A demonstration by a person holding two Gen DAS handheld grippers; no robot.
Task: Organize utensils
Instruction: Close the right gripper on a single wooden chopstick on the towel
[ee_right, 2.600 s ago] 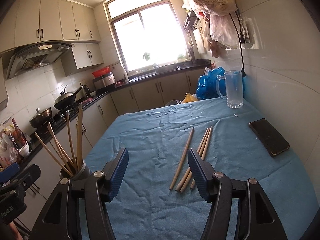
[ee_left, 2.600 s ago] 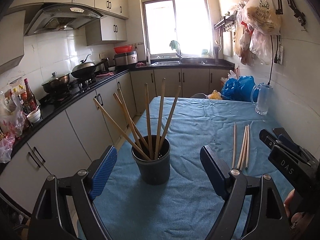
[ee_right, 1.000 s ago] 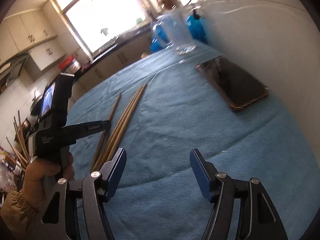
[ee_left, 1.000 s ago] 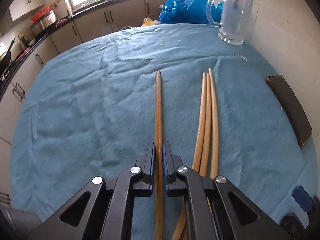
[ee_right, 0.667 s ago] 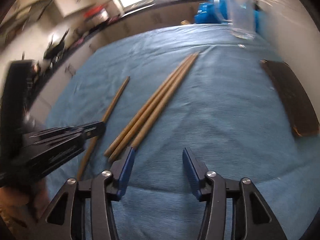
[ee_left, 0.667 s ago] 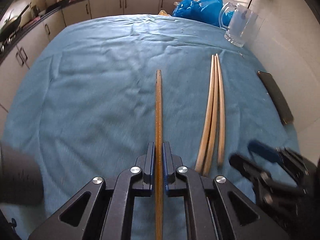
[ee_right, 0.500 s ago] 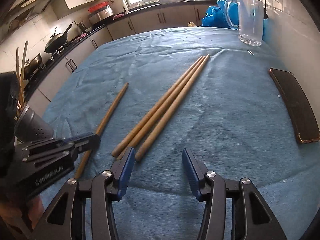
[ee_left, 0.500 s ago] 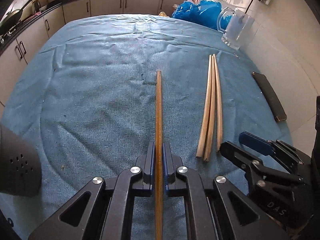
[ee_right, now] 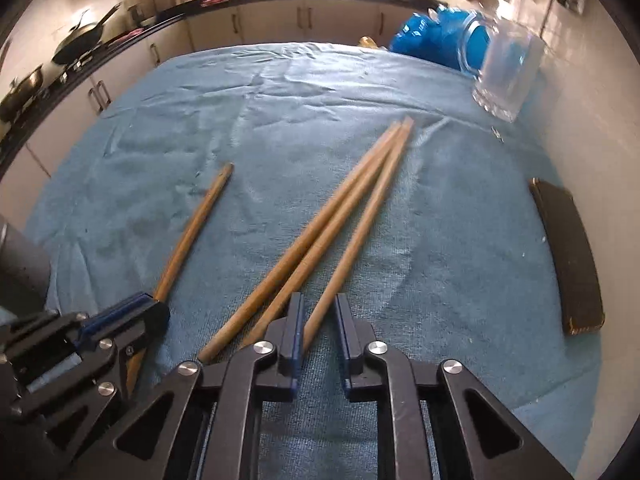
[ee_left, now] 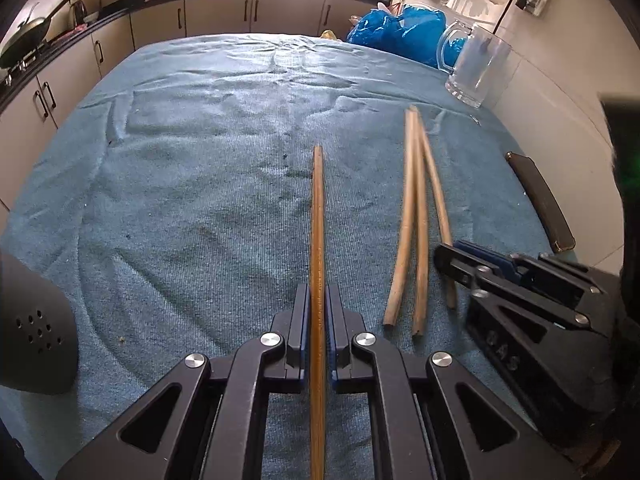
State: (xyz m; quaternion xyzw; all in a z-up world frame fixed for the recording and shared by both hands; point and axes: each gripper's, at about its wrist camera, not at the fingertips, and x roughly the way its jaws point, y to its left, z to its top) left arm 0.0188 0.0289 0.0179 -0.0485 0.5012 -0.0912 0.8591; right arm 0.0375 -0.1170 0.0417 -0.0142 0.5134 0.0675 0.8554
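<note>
Left wrist view: left gripper (ee_left: 318, 328) clamped on one dark chopstick (ee_left: 317, 220), lifted clear or not, cannot tell. Black holder (ee_left: 32, 344) at left edge. Three pale chopsticks (ee_left: 414, 216) lie on the blue towel (ee_left: 180, 168).

Right wrist view: right gripper (ee_right: 318, 326) jaws narrowly apart around the rightmost chopstick (ee_right: 360, 236), not yet pinching. Judged: four sticks left to stow.

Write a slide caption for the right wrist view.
Right gripper straddles the rightmost of three loose chopsticks on the blue cloth.
</note>
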